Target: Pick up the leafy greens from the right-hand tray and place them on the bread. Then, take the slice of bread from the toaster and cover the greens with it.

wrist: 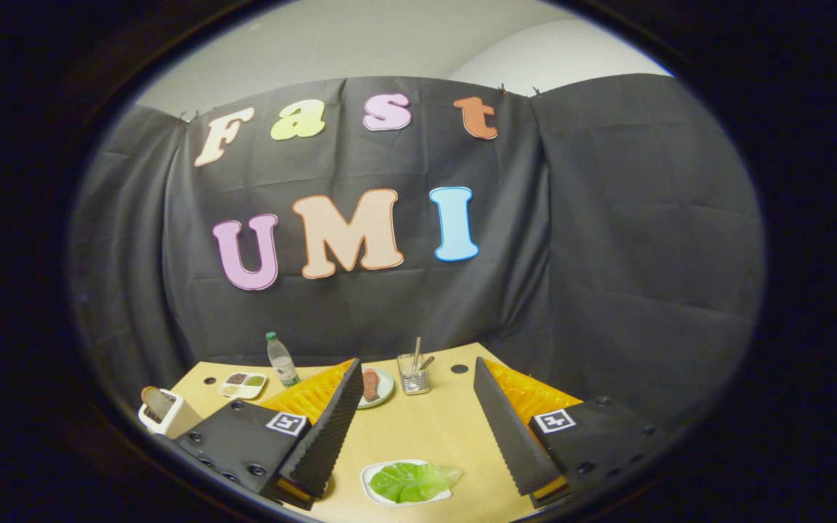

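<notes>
The fingers (413, 418) stand wide apart and empty above the tabletop (426, 432). Between them, near their bases, the leafy greens (413, 481) lie on a white tray (369, 479). Beyond the left finger sits the toaster (166, 412) holding a bread slice (154, 398).

From my seat I count one toaster (164, 415) with one bread slice (155, 399) in it, two white plates (382, 388) — one water bottle (282, 360), one divided dish (243, 386), one utensil holder (413, 375) — and one leafy green (413, 481).
</notes>
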A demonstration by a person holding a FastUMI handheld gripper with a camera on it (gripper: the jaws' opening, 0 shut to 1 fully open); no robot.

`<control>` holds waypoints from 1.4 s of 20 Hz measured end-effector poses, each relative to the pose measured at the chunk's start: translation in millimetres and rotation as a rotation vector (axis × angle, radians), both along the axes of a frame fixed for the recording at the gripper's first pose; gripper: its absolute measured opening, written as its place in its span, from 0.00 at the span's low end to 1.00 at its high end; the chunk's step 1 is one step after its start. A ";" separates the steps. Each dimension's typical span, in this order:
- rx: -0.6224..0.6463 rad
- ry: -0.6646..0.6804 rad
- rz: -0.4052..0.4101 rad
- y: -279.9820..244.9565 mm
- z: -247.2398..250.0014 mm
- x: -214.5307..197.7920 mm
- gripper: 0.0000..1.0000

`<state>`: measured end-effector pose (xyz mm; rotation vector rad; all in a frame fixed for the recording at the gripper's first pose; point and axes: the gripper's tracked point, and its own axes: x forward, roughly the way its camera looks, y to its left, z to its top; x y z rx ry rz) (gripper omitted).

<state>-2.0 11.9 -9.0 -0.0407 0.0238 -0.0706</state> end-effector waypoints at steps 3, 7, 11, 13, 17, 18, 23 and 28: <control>-0.036 0.044 -0.005 -4.0 -11.9 -0.5 0.97; -0.092 0.132 0.020 -8.2 -41.8 3.2 0.97; -0.093 0.271 0.103 -6.0 -87.4 12.5 0.98; -0.068 0.353 0.156 -5.3 -113.6 19.1 0.98; -0.076 0.517 0.220 -19.5 -163.0 34.5 0.98; -0.084 0.552 0.230 -24.4 -175.0 38.9 0.98; -0.143 0.719 0.282 -52.1 -231.9 58.5 0.98; -0.085 0.924 0.327 -65.4 -294.1 68.9 0.98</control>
